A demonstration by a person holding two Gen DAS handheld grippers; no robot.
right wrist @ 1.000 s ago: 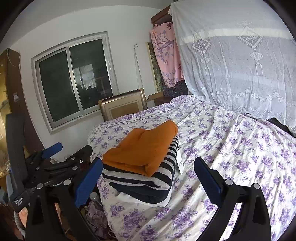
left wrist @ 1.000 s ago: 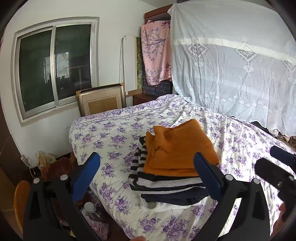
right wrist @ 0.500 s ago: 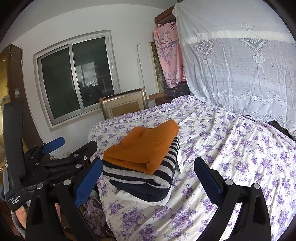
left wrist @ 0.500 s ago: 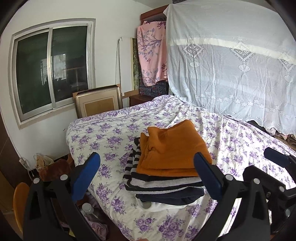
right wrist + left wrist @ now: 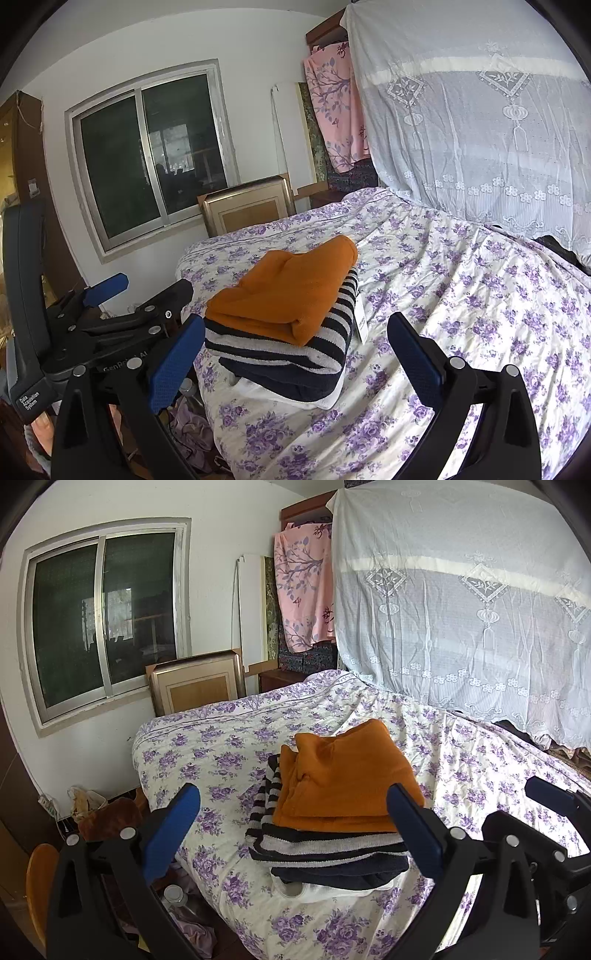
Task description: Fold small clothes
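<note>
A stack of folded clothes lies near the bed's left edge: an orange garment [image 5: 343,775] [image 5: 291,291] on top, a black-and-white striped one [image 5: 325,843] [image 5: 325,332] under it, then a dark navy piece [image 5: 343,871] and a white one [image 5: 314,891]. My left gripper [image 5: 291,830] hangs open just in front of the stack, holding nothing. My right gripper [image 5: 295,363] is open too, slightly to the stack's right and short of it. Each gripper shows in the other's view: the right gripper [image 5: 535,812] at the right edge, the left gripper [image 5: 136,295] at the left.
The bed [image 5: 461,295] carries a purple-flowered sheet. A white lace net [image 5: 461,609] hangs along its far side. A framed picture [image 5: 195,690] leans under the window [image 5: 103,624]. On the floor at left are a bottle [image 5: 173,893], loose cloth and an orange chair [image 5: 37,882].
Both cameras have drifted a little, and the right gripper shows more fully in the left wrist view. The stack has not moved and both grippers stay open.
</note>
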